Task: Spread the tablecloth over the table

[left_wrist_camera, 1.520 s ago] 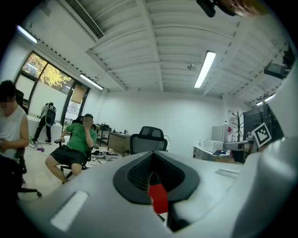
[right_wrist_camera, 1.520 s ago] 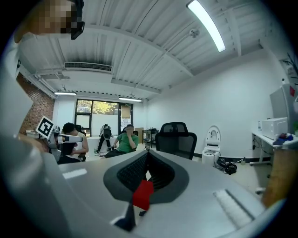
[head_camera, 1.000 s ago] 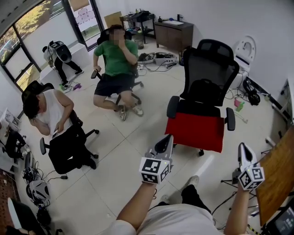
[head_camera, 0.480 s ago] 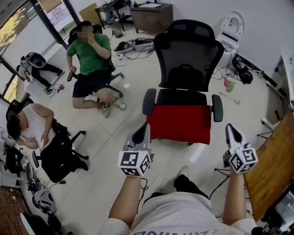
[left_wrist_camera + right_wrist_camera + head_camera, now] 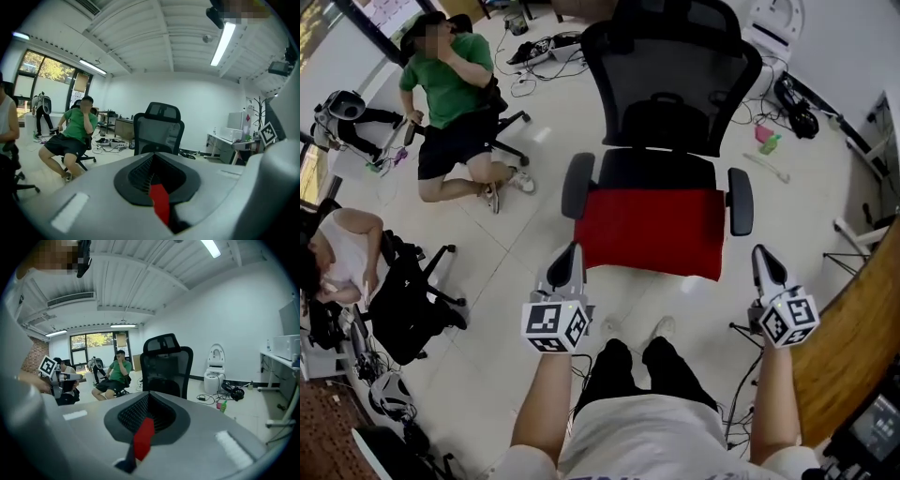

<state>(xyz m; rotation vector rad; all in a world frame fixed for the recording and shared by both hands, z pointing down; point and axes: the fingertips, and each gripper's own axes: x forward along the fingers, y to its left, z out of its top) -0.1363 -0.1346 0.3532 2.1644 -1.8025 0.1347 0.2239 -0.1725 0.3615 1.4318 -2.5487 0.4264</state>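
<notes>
Tiled office: the red tablecloth [image 5: 649, 230], I judge, lies on an office chair [image 5: 670, 84] just beyond my closed, empty left gripper [image 5: 569, 255] and right gripper [image 5: 762, 257]; I'd open both before pinching its near corners.

An office-like workroom. A black mesh swivel chair [image 5: 670, 75] stands at top centre on a pale tiled floor [image 5: 497, 309]. A person in green [image 5: 450, 80] and a person in white [image 5: 342, 248] sit on swivel chairs at the left. Loose cables [image 5: 546, 52] sprawl along the top and a wooden bench [image 5: 853, 328] edges the right. Tube lights [image 5: 222, 44] run across the ribbed ceiling, with a tall window [image 5: 40, 70] at upper left.
</notes>
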